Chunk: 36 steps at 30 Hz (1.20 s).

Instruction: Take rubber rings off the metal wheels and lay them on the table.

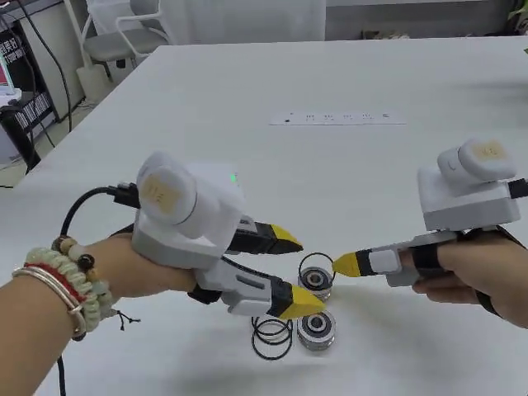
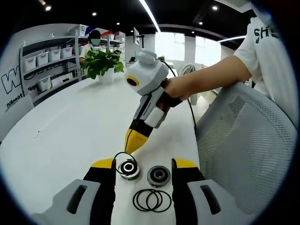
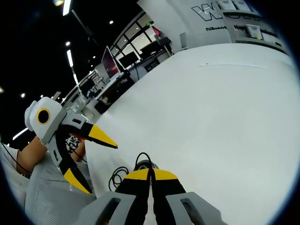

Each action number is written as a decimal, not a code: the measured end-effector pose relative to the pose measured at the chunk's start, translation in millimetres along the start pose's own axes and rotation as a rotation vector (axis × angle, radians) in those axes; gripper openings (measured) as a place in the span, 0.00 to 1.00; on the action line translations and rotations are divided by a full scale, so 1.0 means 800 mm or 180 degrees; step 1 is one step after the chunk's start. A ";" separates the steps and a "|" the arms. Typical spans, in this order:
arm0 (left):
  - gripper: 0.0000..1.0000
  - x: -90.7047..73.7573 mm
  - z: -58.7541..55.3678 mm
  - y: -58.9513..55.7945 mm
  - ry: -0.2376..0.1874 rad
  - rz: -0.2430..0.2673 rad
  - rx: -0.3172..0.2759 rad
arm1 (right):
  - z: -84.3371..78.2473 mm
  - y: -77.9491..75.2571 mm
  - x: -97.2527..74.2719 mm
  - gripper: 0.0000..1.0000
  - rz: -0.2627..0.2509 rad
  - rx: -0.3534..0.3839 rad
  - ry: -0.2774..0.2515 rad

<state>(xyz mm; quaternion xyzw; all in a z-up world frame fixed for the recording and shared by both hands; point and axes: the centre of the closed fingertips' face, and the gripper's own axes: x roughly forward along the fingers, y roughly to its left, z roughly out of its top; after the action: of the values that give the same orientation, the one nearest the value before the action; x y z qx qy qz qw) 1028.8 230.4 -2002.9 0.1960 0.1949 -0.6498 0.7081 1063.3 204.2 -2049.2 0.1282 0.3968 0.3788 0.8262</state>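
The right gripper (image 1: 341,265), jaws together on a thin black rubber ring (image 1: 317,254), sat just right of the far silver metal wheel (image 1: 318,285); the left gripper (image 2: 144,165) gaped open around both wheels.

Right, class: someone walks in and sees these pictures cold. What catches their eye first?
The yellow-tipped right gripper pinches a black rubber ring, pulling it up off a metal wheel near the front of the white table. The left gripper stands open, facing that wheel and a second wheel. A few loose rings lie flat beside them.
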 end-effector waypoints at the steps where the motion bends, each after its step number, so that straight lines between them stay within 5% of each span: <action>1: 0.46 -0.004 0.003 -0.001 0.0014 -0.0003 0.0042 | 0.000 0.000 0.000 0.00 -0.0005 -0.0013 0.0000; 13: 0.63 -0.065 0.029 -0.016 -0.0120 0.0139 0.0167 | 0.012 0.010 -0.004 0.00 0.0069 -0.0078 -0.0076; 25: 0.68 -0.133 -0.006 -0.022 -0.0106 0.0514 -0.0084 | 0.008 0.018 0.001 0.00 0.0049 -0.0292 0.0047; 36: 0.71 -0.157 -0.042 -0.032 -0.0167 0.0820 -0.0424 | 0.005 0.038 0.007 0.00 0.0135 -0.0500 0.0133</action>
<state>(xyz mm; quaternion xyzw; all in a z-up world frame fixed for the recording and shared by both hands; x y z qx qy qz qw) 992.4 352.2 -1965.6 0.1550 0.1923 -0.5441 0.8018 1053.0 229.2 -2034.3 0.0634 0.3803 0.4287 0.8171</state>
